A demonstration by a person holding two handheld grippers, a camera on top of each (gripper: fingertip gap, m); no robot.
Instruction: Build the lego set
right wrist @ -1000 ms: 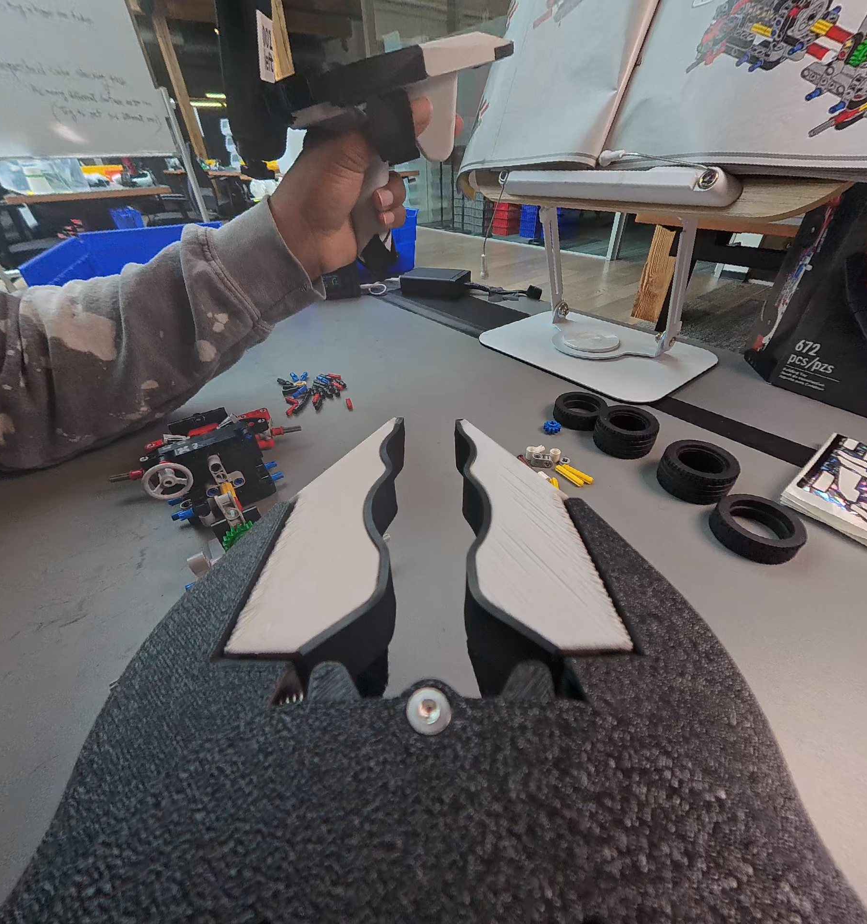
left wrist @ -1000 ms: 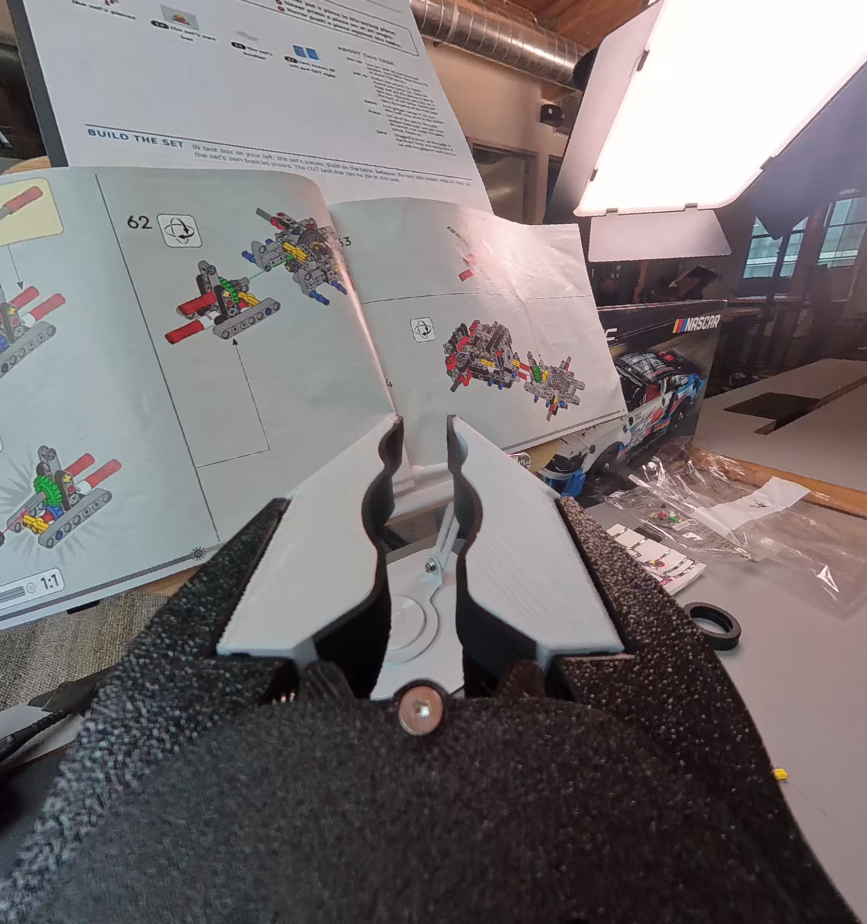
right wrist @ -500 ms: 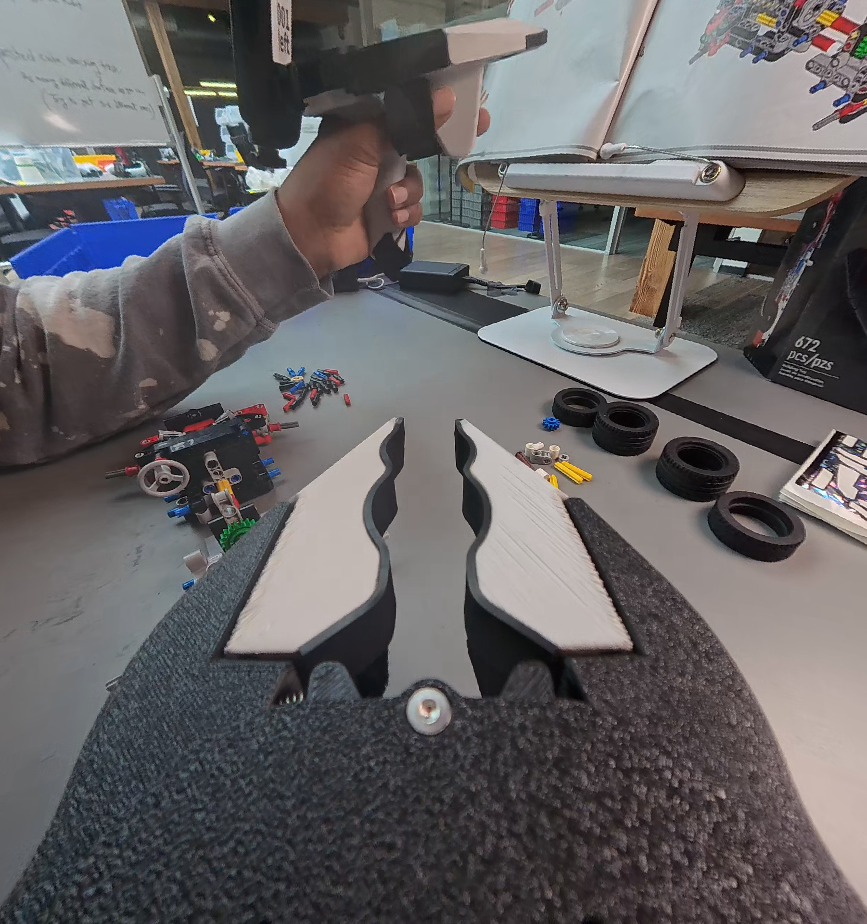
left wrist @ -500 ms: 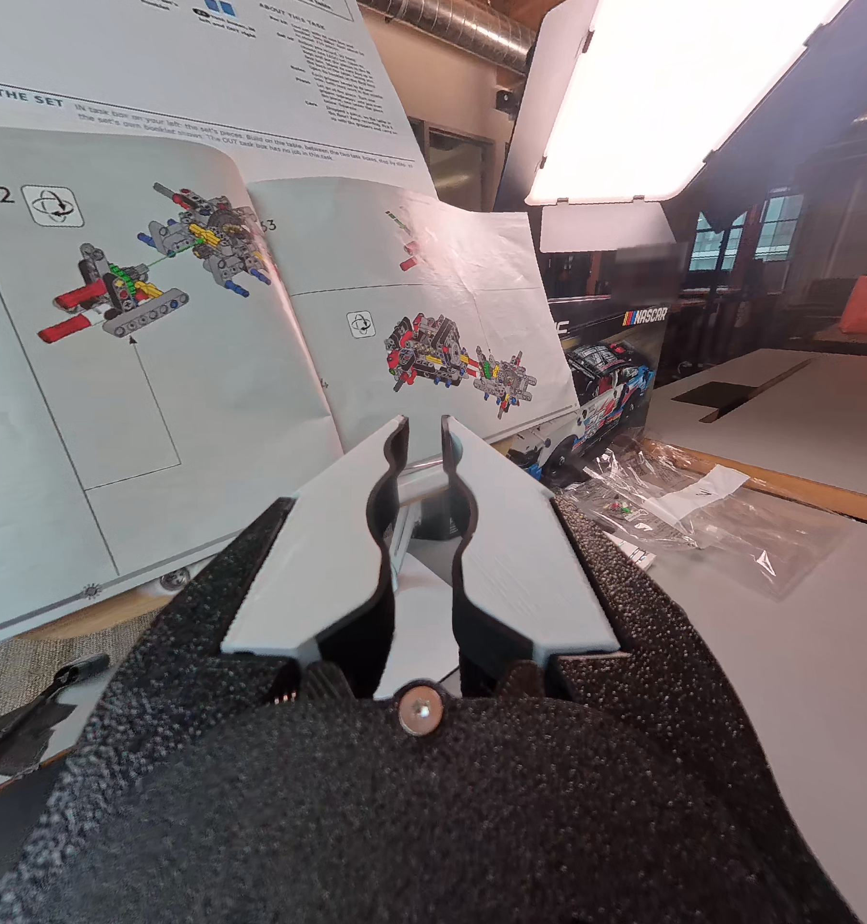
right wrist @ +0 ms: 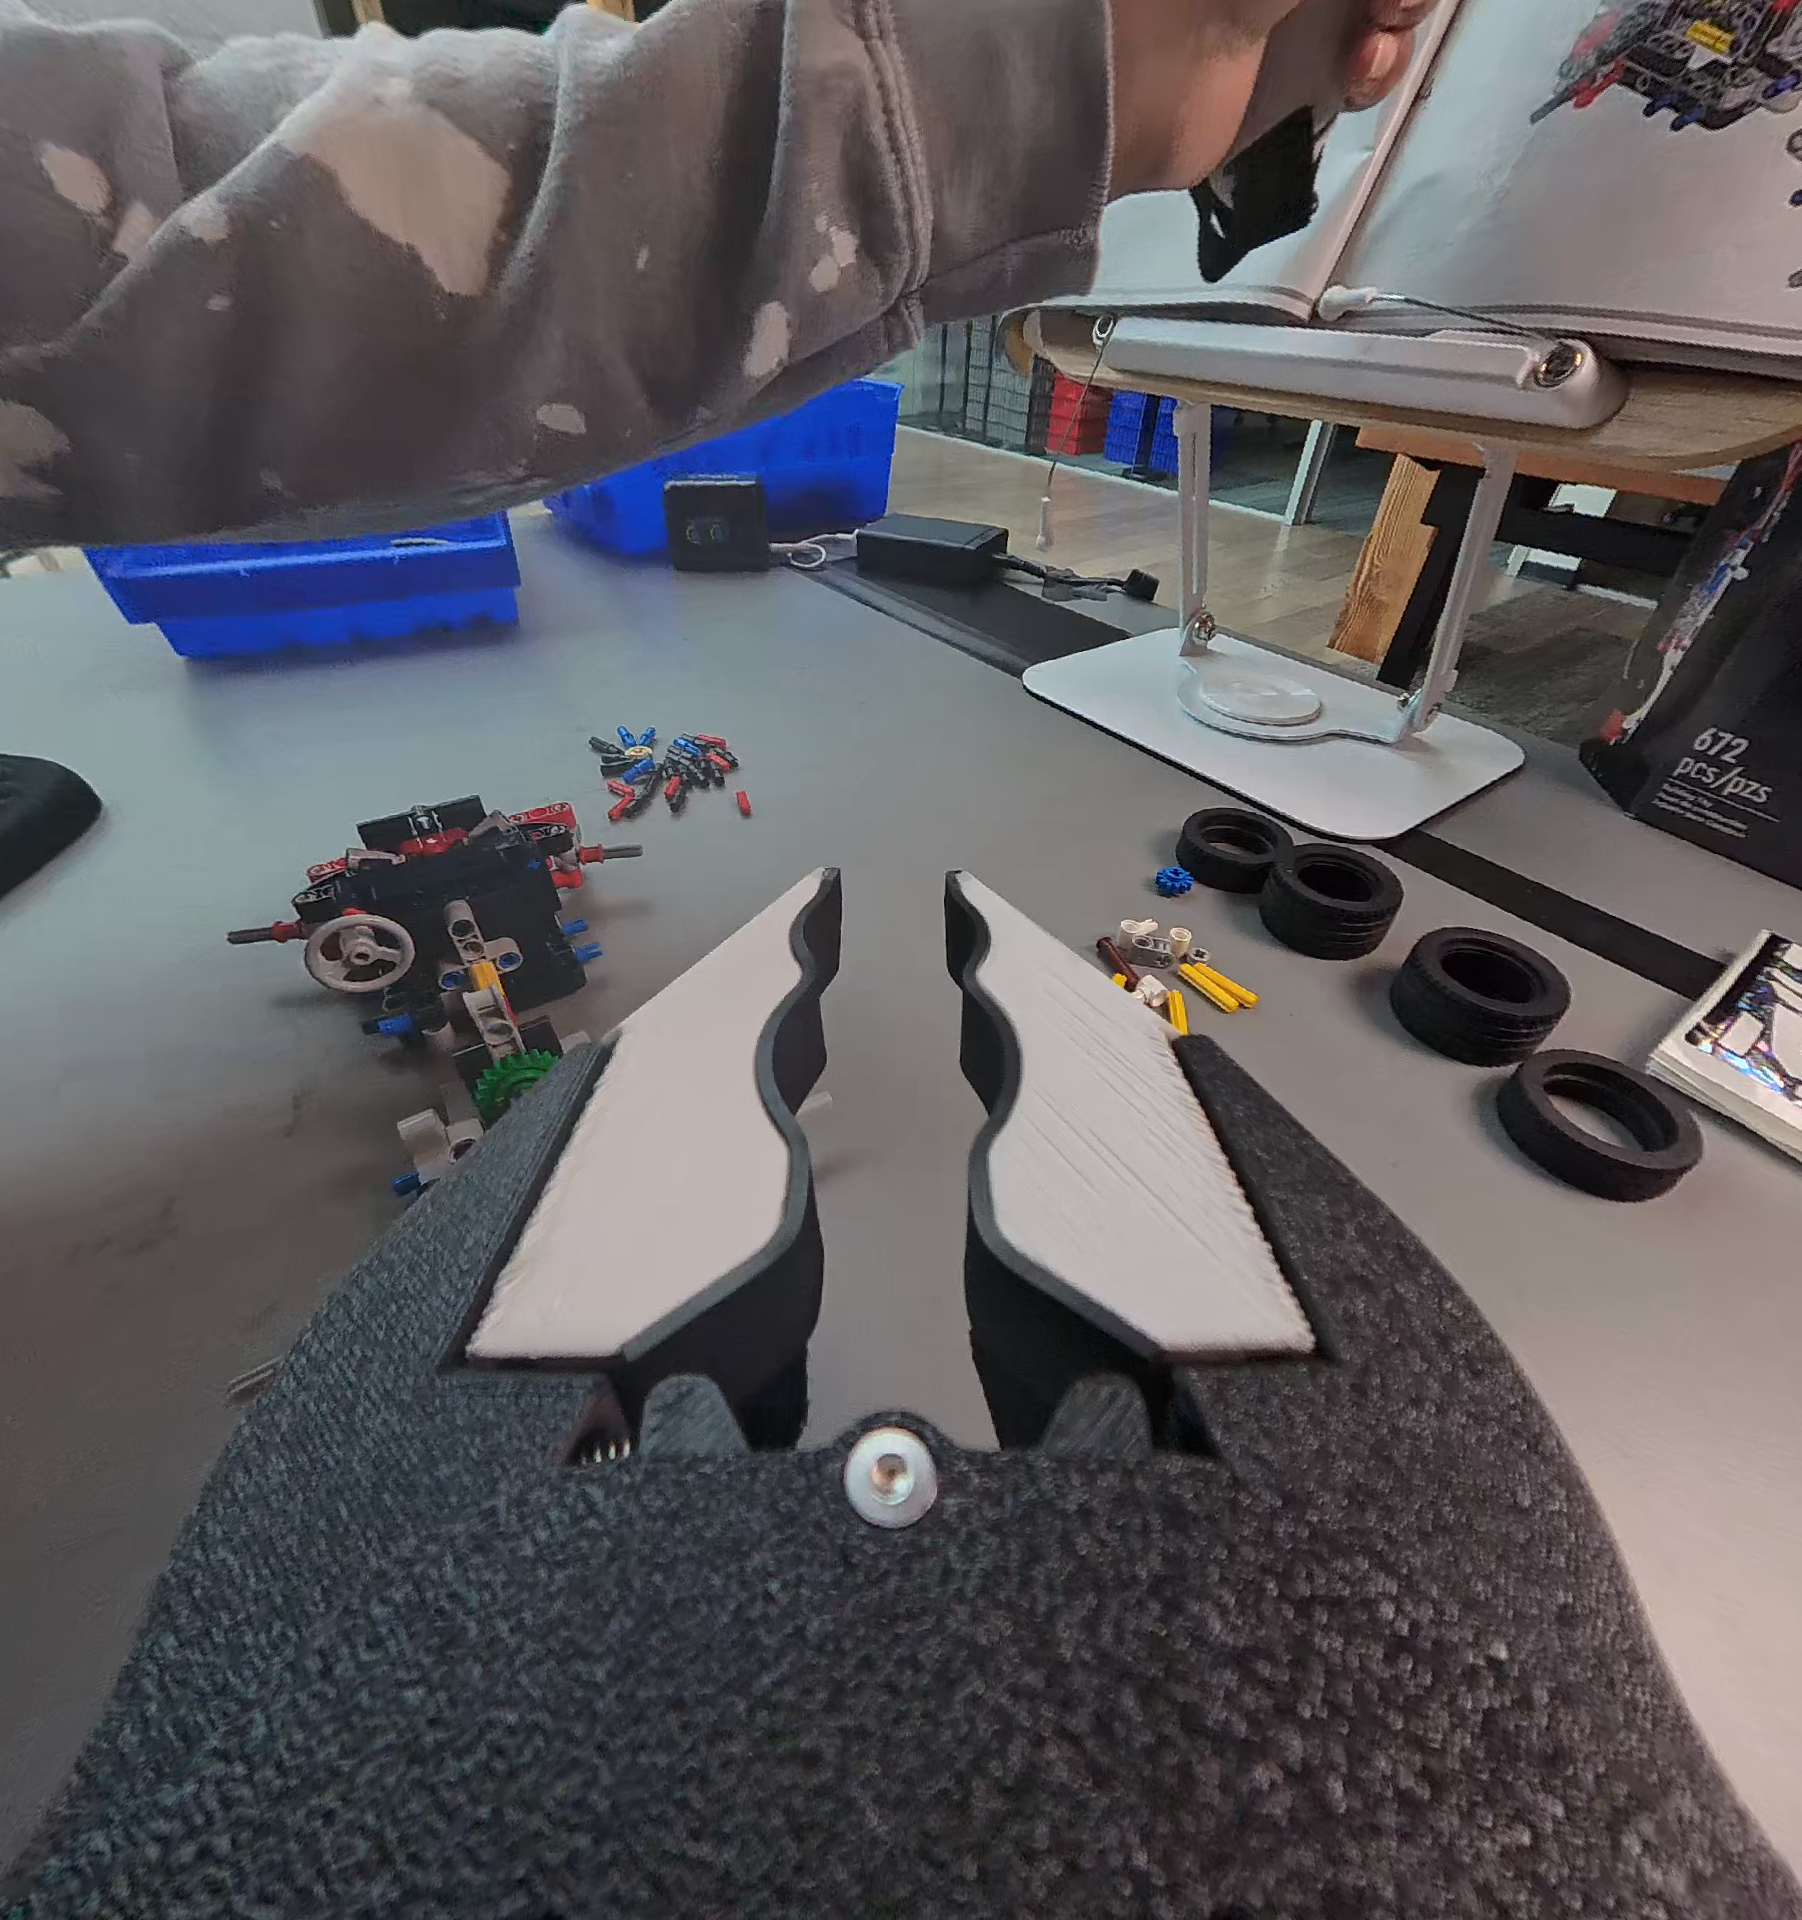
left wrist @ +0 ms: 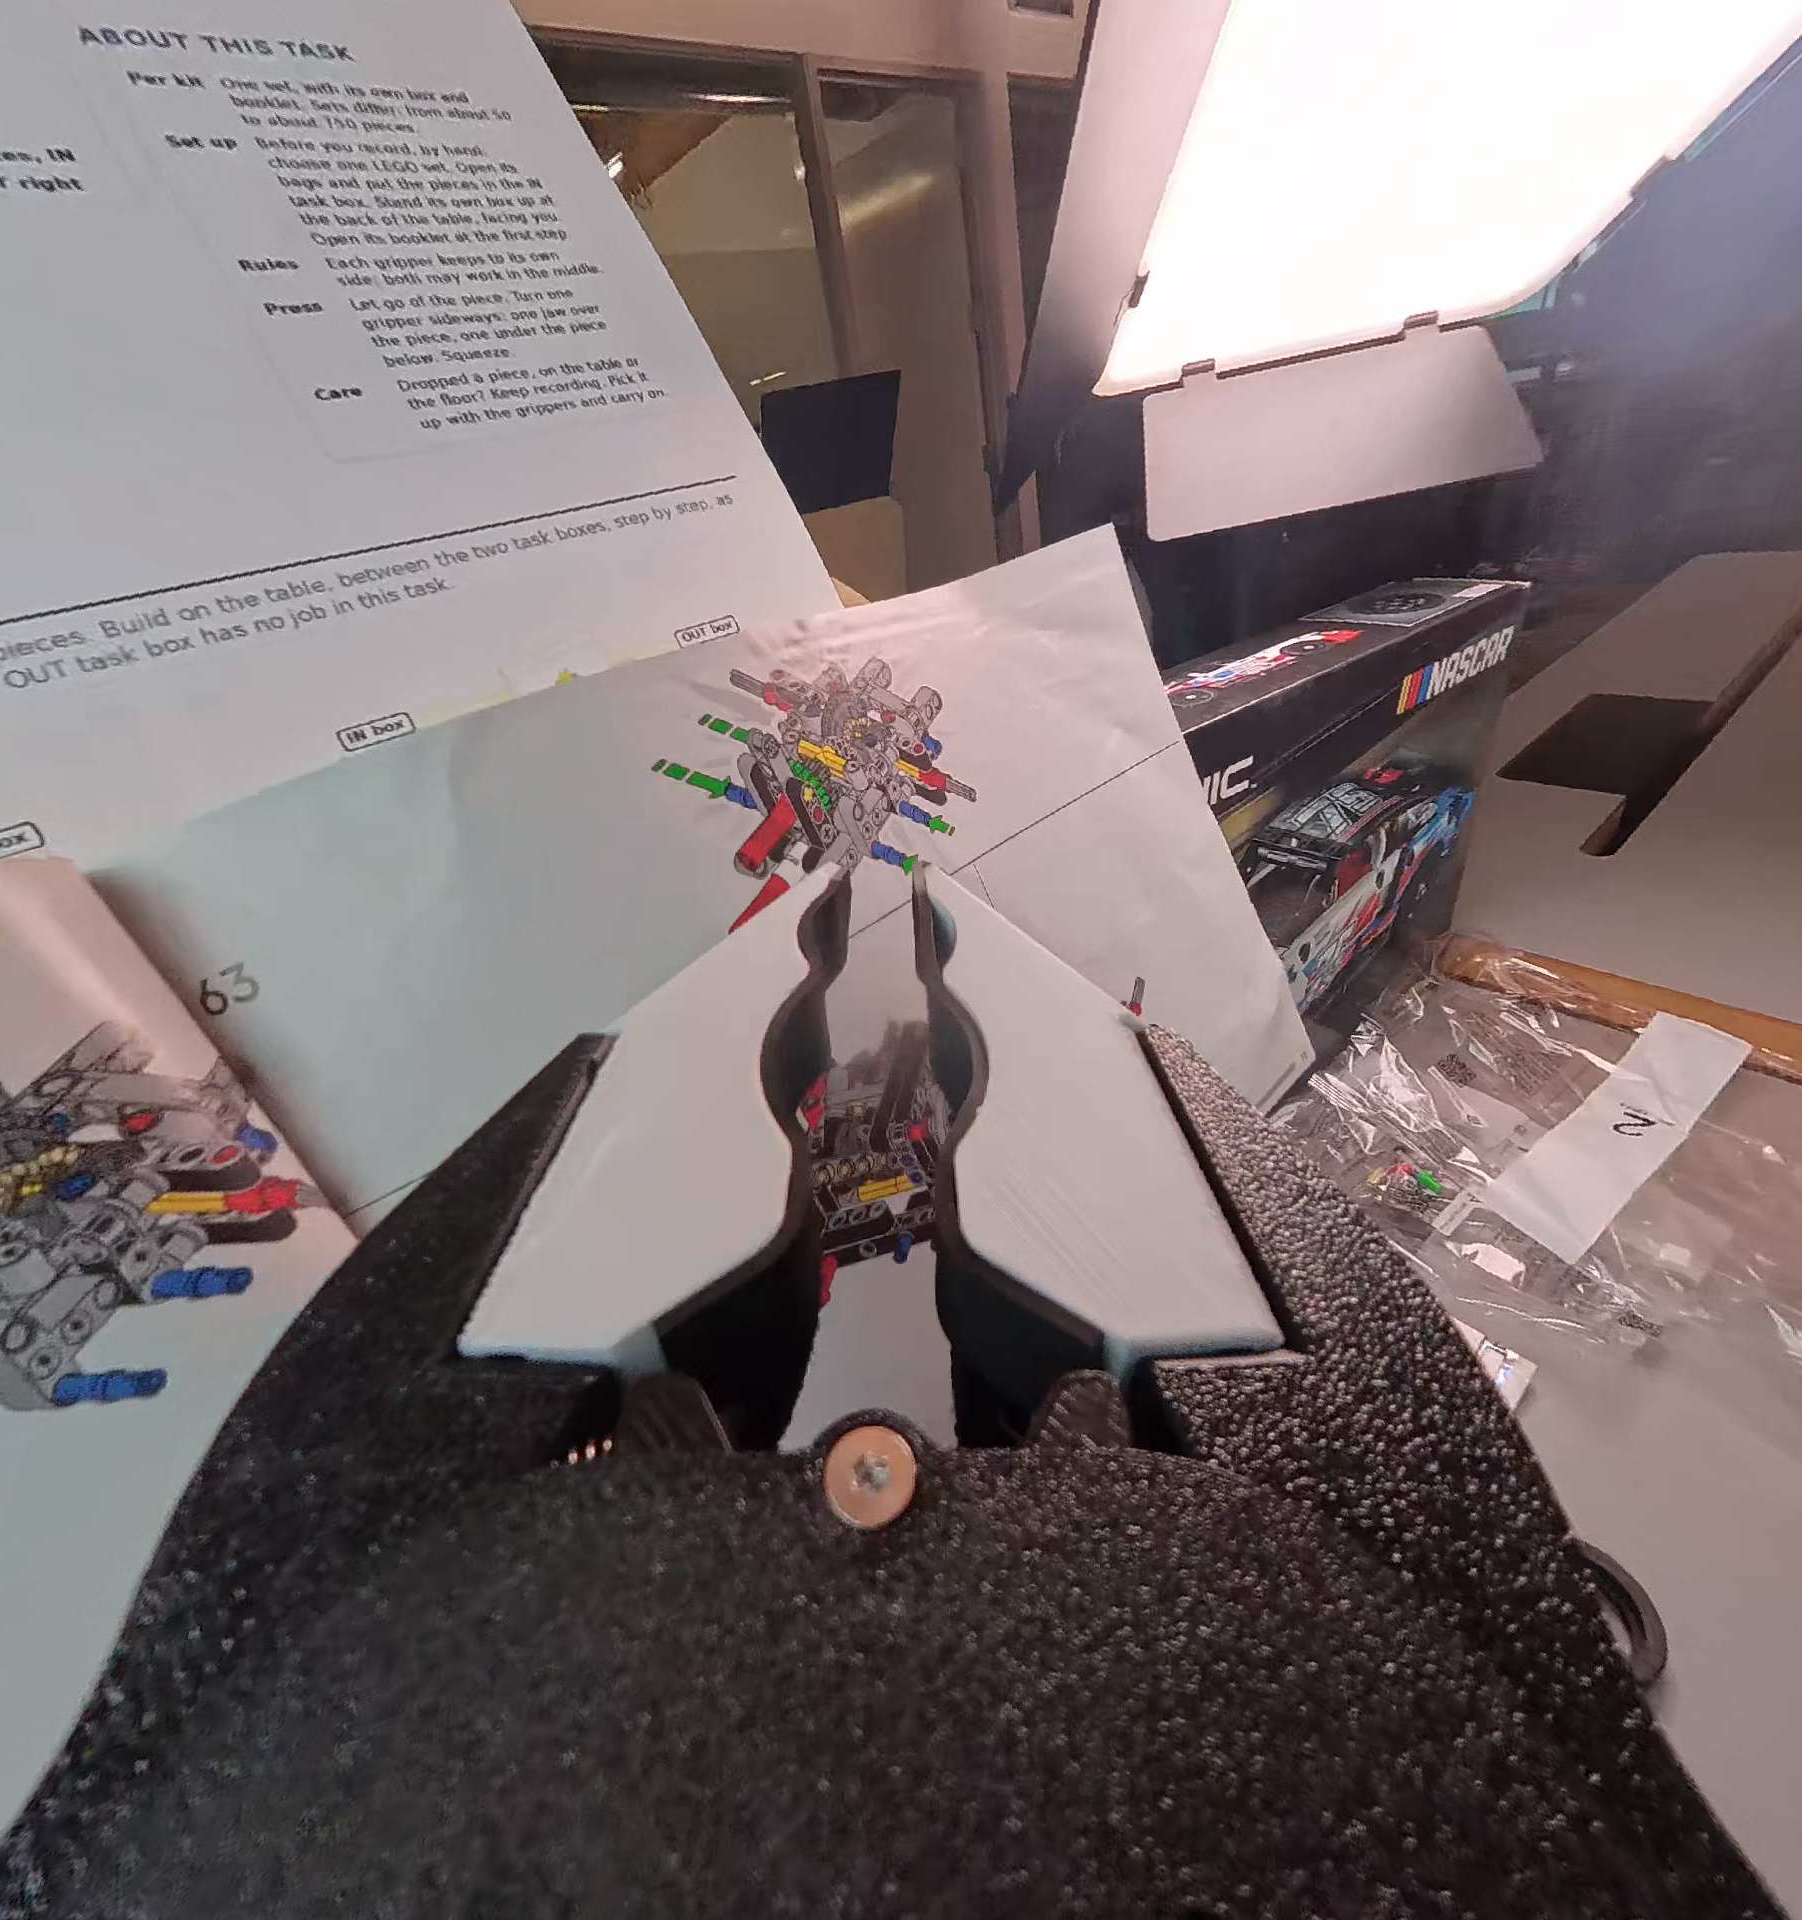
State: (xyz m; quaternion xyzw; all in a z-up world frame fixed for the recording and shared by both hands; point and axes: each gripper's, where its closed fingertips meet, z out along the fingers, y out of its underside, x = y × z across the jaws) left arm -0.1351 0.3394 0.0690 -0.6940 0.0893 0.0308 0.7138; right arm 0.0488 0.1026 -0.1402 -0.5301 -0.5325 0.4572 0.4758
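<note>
Lego build (right wrist: 440, 935) sits at ten o'clock of the right gripper (right wrist: 892, 883), which gapes narrowly, empty. Left gripper (left wrist: 876, 878), narrowly parted, noses the booklet (left wrist: 564, 883); pinching could tear or flip several pages.

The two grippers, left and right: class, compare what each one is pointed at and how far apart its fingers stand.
The left gripper is raised at the open instruction booklet on its stand, while the right gripper hangs low over the grey table, between the part-built model and the loose tyres. The left gripper's fingertips stand closer together than the right's. Both have pale fingers on black textured bodies, and neither holds anything.
</note>
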